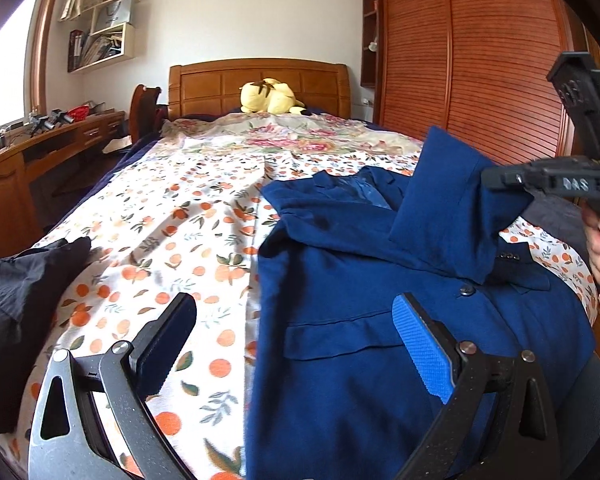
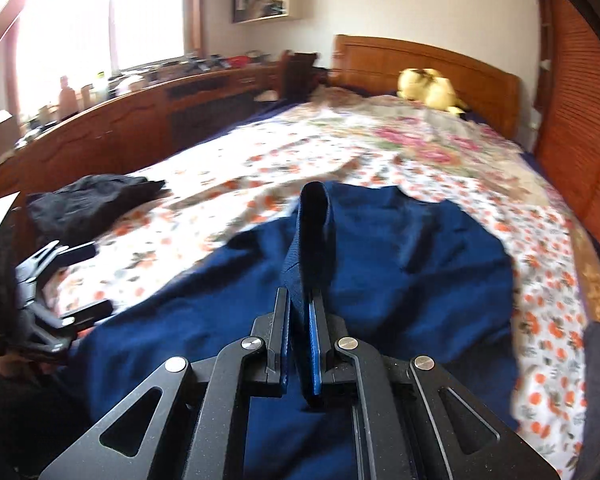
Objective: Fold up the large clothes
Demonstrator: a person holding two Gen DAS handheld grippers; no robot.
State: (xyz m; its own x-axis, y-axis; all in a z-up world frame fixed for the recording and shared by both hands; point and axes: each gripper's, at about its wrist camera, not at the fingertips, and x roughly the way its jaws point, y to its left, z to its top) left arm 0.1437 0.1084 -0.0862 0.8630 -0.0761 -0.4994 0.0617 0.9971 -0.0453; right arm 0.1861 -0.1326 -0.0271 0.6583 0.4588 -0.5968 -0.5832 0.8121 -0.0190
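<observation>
Right gripper (image 2: pixel 300 312) clamped on blue jacket (image 1: pixel 360 340) sleeve (image 2: pixel 312 240), left gripper (image 1: pixel 296 344) fingers apart and empty; risk of thin fold slipping out if pulled sharply.

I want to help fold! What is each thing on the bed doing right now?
Navy blue suit jacket: spread on the bed, one sleeve lifted.
Right gripper: shut on the jacket's sleeve.
Left gripper: open, holding nothing.
Black garment: crumpled, untouched.
Yellow plush toy: lying by the headboard.
</observation>
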